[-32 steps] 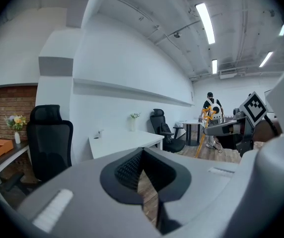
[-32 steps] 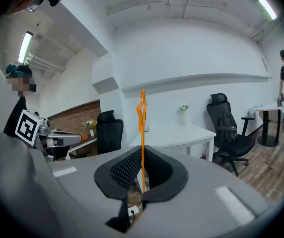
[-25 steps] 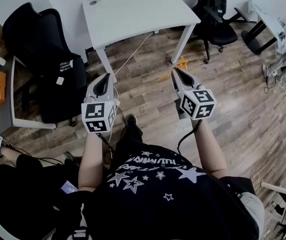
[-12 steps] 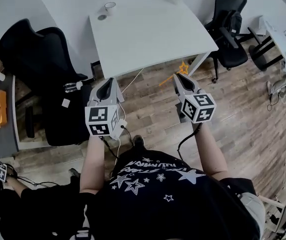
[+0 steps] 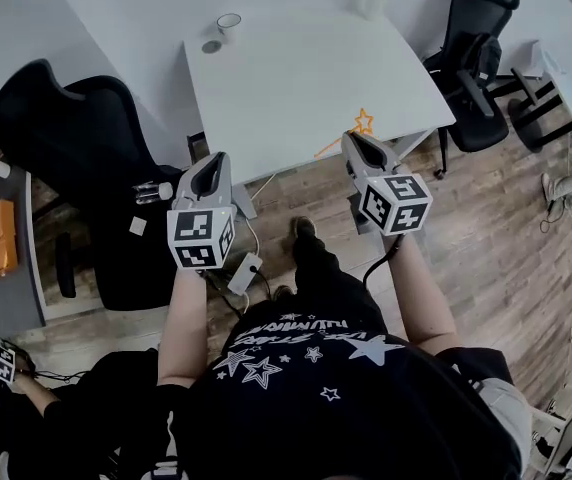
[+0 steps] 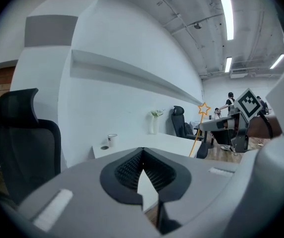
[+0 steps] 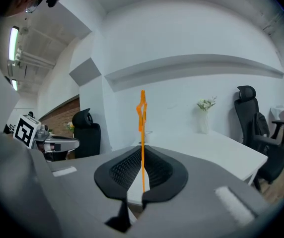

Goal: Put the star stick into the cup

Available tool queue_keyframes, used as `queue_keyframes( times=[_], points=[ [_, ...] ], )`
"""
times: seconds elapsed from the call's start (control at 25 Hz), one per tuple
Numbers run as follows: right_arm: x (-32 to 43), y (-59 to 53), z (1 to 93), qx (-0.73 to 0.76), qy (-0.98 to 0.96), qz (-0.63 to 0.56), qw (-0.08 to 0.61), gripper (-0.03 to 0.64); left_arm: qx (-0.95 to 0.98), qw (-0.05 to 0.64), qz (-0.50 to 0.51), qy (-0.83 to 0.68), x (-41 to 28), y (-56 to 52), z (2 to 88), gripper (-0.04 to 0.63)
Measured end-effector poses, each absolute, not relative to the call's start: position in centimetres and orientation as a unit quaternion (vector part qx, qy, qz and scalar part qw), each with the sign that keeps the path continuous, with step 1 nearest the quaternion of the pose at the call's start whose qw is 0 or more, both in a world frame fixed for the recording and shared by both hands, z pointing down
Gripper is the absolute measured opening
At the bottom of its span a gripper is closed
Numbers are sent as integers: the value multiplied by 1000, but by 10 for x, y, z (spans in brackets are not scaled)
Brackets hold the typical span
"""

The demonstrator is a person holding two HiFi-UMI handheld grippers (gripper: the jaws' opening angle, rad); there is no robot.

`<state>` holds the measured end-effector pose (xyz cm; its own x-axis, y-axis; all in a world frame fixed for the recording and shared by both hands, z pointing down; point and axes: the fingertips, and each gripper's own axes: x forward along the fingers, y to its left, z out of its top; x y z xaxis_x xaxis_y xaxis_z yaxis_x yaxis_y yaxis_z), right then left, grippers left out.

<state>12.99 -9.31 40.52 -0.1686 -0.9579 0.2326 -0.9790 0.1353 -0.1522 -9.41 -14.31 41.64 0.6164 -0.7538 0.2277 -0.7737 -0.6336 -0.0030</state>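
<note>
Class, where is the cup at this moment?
In the head view, the cup stands at the far left corner of the white table, beside a small grey disc.

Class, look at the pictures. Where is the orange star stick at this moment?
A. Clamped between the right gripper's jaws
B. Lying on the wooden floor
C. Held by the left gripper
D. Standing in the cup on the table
A: in the right gripper view, the right gripper has its jaws closed on the shaft of the star stick, with the star above them. The cup stands apart on the white table.
</note>
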Motion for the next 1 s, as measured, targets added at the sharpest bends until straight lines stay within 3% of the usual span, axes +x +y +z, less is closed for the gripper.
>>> queue_keyframes(
  times=[1.0],
  points=[
    [134, -462, 347, 516, -851, 97, -2, 34, 834, 55, 120, -536, -72, -402, 397, 3]
  ],
)
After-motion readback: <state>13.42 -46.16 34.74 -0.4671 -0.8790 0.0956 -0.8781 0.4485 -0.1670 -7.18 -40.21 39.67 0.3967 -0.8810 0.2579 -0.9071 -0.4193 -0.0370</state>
